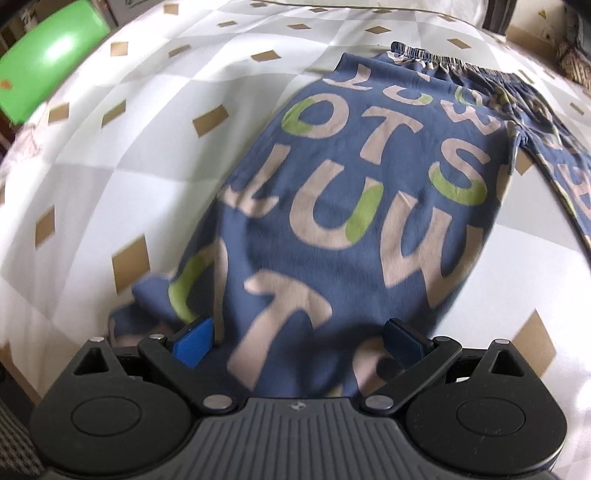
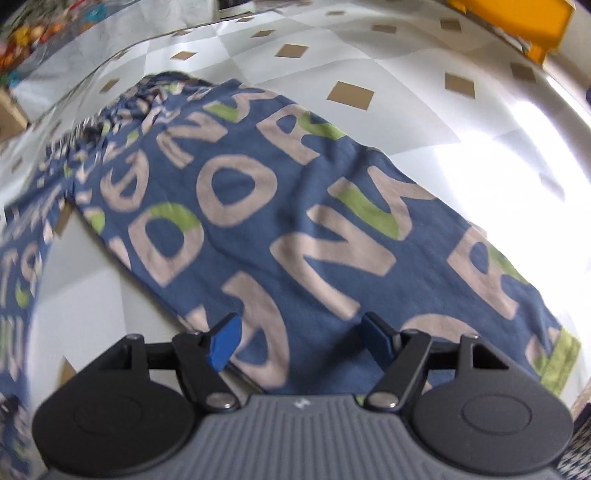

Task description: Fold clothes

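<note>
Blue trousers (image 1: pixel 351 184) printed with large beige and green letters lie spread on the bed. Their gathered waistband (image 1: pixel 443 61) is at the far end and the other leg (image 1: pixel 565 166) runs off to the right. My left gripper (image 1: pixel 299 339) hangs over the near end of one leg; its jaws stand wide apart and the cloth lies loose between the blue pads. In the right wrist view the other trouser leg (image 2: pixel 240 206) stretches away to the upper left, with its green-marked hem (image 2: pixel 554 362) at the lower right. My right gripper (image 2: pixel 301 339) is open over that leg, gripping nothing.
The bed sheet (image 1: pixel 129 166) is white and grey checked with brown diamonds; its bright part (image 2: pixel 480 166) lies right of the leg. A green object (image 1: pixel 51 55) stands beyond the bed's left corner. An orange box (image 2: pixel 517 22) sits past the far right edge.
</note>
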### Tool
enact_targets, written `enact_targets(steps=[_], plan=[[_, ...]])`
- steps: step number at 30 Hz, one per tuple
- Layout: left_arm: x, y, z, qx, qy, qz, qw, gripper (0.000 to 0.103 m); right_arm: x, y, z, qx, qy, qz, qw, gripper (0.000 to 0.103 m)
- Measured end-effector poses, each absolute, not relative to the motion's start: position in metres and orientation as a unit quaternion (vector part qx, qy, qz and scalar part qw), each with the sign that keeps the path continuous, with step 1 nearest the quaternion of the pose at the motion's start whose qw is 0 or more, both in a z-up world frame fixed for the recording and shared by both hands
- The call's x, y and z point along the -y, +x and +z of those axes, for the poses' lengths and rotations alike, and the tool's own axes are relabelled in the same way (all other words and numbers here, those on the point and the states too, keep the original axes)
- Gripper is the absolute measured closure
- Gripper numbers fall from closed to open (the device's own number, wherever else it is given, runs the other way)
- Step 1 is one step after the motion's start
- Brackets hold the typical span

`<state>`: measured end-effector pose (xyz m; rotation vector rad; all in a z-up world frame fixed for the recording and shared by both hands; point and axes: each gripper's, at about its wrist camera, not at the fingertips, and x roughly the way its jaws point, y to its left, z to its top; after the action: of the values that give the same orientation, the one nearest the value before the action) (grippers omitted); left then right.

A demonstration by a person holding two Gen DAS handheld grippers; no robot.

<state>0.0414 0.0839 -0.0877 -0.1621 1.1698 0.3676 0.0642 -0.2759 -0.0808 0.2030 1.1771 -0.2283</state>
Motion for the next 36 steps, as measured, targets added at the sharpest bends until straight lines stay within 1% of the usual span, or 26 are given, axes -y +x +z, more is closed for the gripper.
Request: enact_targets(steps=[3, 7, 9, 13, 18, 20, 21, 23, 29, 33, 36], plan=[[-0.08, 0.033, -0.088, -0.546, -0.078, 0.165, 0.818, 0.003, 0.267, 0.05, -0.083, -0.543, 0.066, -0.105, 0.83, 0.03], [-0.08, 0.026, -0.089, -0.544, -0.085, 0.158, 0.82, 0.003, 0.27, 0.036, -0.084, -0.526, 0.08, -0.114, 0.839, 0.026], [-0.083, 0.024, -0.09, -0.545, -0.097, 0.155, 0.818, 0.002, 0.269, 0.031, -0.086, -0.521, 0.079, -0.114, 0.842, 0.022], [-0.081, 0.02, -0.091, -0.545, -0.087, 0.14, 0.822, 0.002, 0.261, 0.023, -0.088, -0.522, 0.057, -0.104, 0.845, 0.019], [-0.077, 0.013, -0.09, -0.546, -0.078, 0.122, 0.825, 0.002, 0.253, 0.012, -0.087, -0.526, 0.048, -0.09, 0.845, 0.019], [-0.073, 0.009, -0.089, -0.547, -0.065, 0.115, 0.826, 0.004, 0.25, 0.008, -0.085, -0.529, 0.046, -0.082, 0.843, 0.02], [-0.071, 0.007, -0.087, -0.543, -0.061, 0.114, 0.83, 0.006, 0.25, 0.006, -0.083, -0.528, 0.051, -0.079, 0.844, 0.021], [-0.07, 0.002, -0.081, -0.529, -0.061, 0.113, 0.839, 0.007, 0.252, -0.001, -0.076, -0.515, 0.073, -0.082, 0.85, 0.021], [-0.082, -0.01, -0.073, -0.518, -0.086, 0.134, 0.84, 0.007, 0.271, -0.019, -0.062, -0.489, 0.102, -0.147, 0.854, 0.021], [-0.093, -0.016, -0.078, -0.525, -0.094, 0.157, 0.831, 0.007, 0.288, -0.025, -0.065, -0.496, 0.143, -0.177, 0.838, 0.021], [-0.098, -0.018, -0.083, -0.535, -0.096, 0.16, 0.824, 0.007, 0.29, -0.025, -0.071, -0.508, 0.135, -0.183, 0.831, 0.021]])
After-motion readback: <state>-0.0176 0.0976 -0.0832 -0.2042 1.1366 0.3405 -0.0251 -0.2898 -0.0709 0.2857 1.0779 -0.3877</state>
